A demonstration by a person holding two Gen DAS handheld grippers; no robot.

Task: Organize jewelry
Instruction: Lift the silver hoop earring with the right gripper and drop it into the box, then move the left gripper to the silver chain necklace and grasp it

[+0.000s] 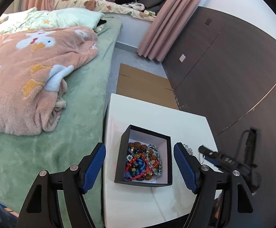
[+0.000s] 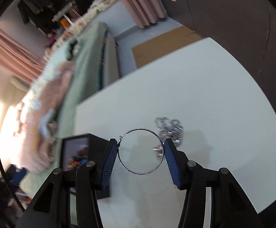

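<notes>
At the far left of the left wrist view lies a bed with a pink duck blanket [image 1: 29,72], then the white table [image 1: 185,121], on which the black jewelry box [image 1: 144,184] sits low and central, heaped with beaded bracelets [image 1: 143,163]. The left gripper [image 1: 139,168] hangs over it with jaws spread wide, wider than the box, holding nothing. Further right, a silver chain [image 1: 187,149] lies on the table just beside the box, and the right gripper [image 1: 210,154] shows at the right edge. In the right wrist view, the box [image 2: 77,152] sits lower left, blurred; centre bottom, the right gripper [image 2: 140,151] is part-closed across a thin silver hoop [image 2: 140,151], each pad touching its rim. Right of it lies the chain [image 2: 169,131]. Judging from this, the hoop is bound for the box: squeeze lightly so the wire does not bend or spring free, carry it level over the opening, and release low.
</notes>
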